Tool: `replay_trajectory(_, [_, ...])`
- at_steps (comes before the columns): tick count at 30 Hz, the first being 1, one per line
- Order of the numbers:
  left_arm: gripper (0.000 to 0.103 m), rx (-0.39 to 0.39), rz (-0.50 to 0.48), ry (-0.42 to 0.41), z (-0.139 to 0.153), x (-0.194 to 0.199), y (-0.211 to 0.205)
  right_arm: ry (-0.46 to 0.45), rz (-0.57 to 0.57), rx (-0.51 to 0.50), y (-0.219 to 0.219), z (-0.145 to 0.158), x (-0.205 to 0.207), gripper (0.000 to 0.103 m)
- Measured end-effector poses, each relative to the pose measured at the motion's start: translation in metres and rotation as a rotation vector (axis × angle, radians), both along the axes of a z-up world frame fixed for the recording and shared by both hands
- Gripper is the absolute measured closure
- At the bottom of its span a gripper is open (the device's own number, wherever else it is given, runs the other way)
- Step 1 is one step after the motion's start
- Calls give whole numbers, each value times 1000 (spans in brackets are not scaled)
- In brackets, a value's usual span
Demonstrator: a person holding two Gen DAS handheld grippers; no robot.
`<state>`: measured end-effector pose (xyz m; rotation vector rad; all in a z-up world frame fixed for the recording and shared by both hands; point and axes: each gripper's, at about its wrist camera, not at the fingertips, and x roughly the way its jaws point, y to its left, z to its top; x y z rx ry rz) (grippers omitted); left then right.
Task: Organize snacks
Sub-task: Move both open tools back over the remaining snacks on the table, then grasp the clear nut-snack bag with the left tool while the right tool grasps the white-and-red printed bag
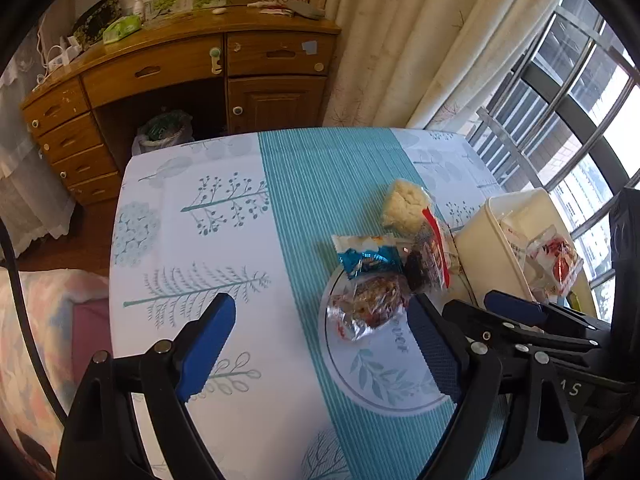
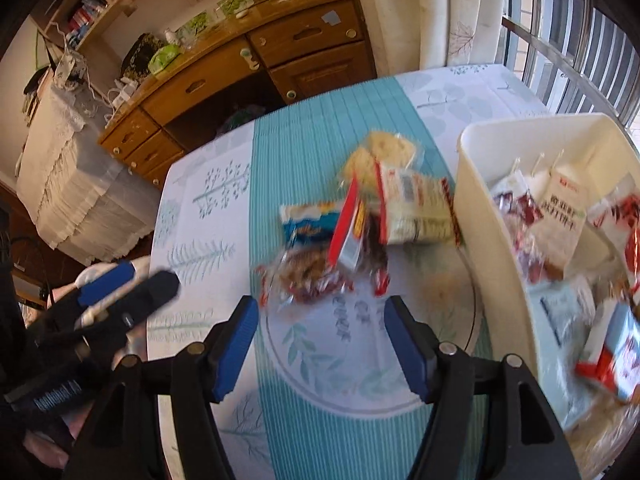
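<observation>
A pile of snack packets lies on the table: a clear pack of brown nut snack (image 1: 370,304) (image 2: 308,276), a blue and white packet (image 1: 366,254) (image 2: 308,222), a pale rice cake pack (image 1: 404,206) (image 2: 384,152) and a red and white packet (image 1: 436,252) (image 2: 416,208). A cream bin (image 1: 486,248) (image 2: 492,216) to the right holds several packets. My left gripper (image 1: 324,344) is open and empty, just short of the pile. My right gripper (image 2: 320,348) is open and empty, close before the nut snack; it also shows in the left wrist view (image 1: 516,312).
The table (image 1: 224,240) has a teal and white leaf-print cloth. A wooden desk (image 1: 192,68) with drawers stands beyond it, with a bag (image 1: 164,132) underneath. Curtains and a barred window (image 1: 580,120) are on the right. A bed (image 1: 36,320) lies at the left.
</observation>
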<state>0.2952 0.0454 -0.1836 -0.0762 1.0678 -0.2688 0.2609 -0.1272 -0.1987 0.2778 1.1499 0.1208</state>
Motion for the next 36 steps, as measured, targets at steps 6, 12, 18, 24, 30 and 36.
replay_trajectory(6, [16,42,-20,-6,-11,7,-12,13,16,16,-13,-6,18,36])
replay_trajectory(12, [16,102,-69,-16,-29,5,-27,38,33,49,-17,-17,29,36])
replay_trajectory(18, [16,141,-151,-47,-46,-1,-44,76,72,86,-12,-30,40,36])
replay_trajectory(24, [16,201,-229,-57,-66,-3,-64,127,77,103,-13,-43,51,42])
replay_trajectory(30, [16,202,-255,-56,-79,4,-74,181,76,110,-19,-57,57,53])
replay_trajectory(36, [16,171,-274,-39,-93,12,-82,186,107,109,-17,-62,60,58])
